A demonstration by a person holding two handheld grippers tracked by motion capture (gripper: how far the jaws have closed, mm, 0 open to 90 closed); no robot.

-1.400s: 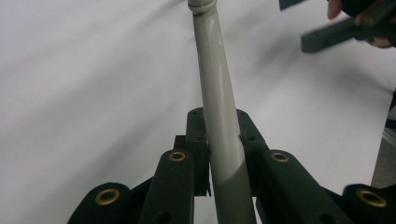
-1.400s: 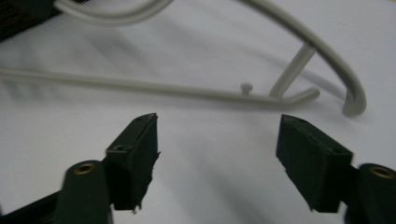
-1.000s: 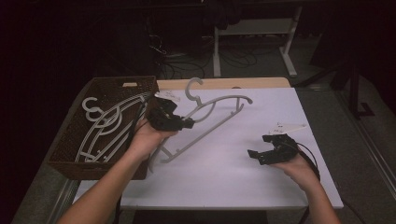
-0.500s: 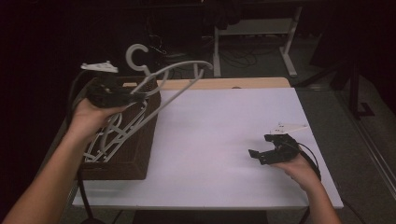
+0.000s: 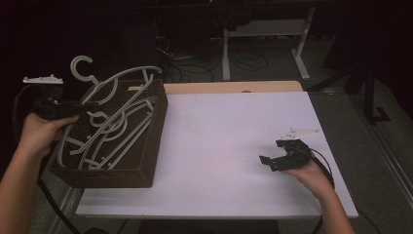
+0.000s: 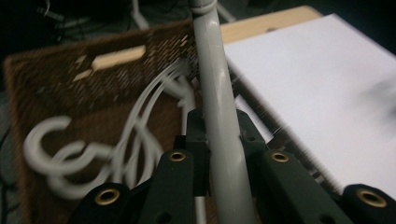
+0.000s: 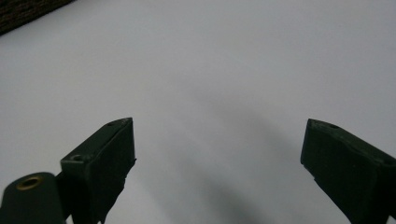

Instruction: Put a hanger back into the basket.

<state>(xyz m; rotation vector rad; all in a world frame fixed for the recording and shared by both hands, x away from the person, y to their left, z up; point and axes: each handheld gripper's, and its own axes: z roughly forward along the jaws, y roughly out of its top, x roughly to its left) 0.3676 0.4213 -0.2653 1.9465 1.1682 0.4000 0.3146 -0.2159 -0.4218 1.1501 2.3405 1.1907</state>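
Observation:
My left gripper [image 5: 83, 104] is at the far left, above the left rim of a brown woven basket [image 5: 104, 178]. It is shut on a grey plastic hanger [image 5: 122, 74], which slants over the basket with its hook [image 5: 80, 66] up. In the left gripper view the jaws of the left gripper [image 6: 217, 135] clamp the hanger's bar [image 6: 210, 70], with the basket [image 6: 56, 79] below. Several more grey hangers [image 5: 112, 131] lie inside the basket. My right gripper [image 5: 271, 152] rests open, holding nothing, low over the white table [image 5: 219, 146] at the right; in its own view the right gripper [image 7: 219, 149] shows a wide gap.
The basket stands on the left end of the white table. A wooden strip [image 5: 234, 87] runs along the far edge. Beyond it are a dark floor, cables and a metal stand's legs [image 5: 302, 63]. The basket's corner [image 7: 23, 14] shows in the right gripper view.
My left gripper has carried the hanger from the table's middle leftward to above the basket, then a little lower. The right gripper has stayed put and open.

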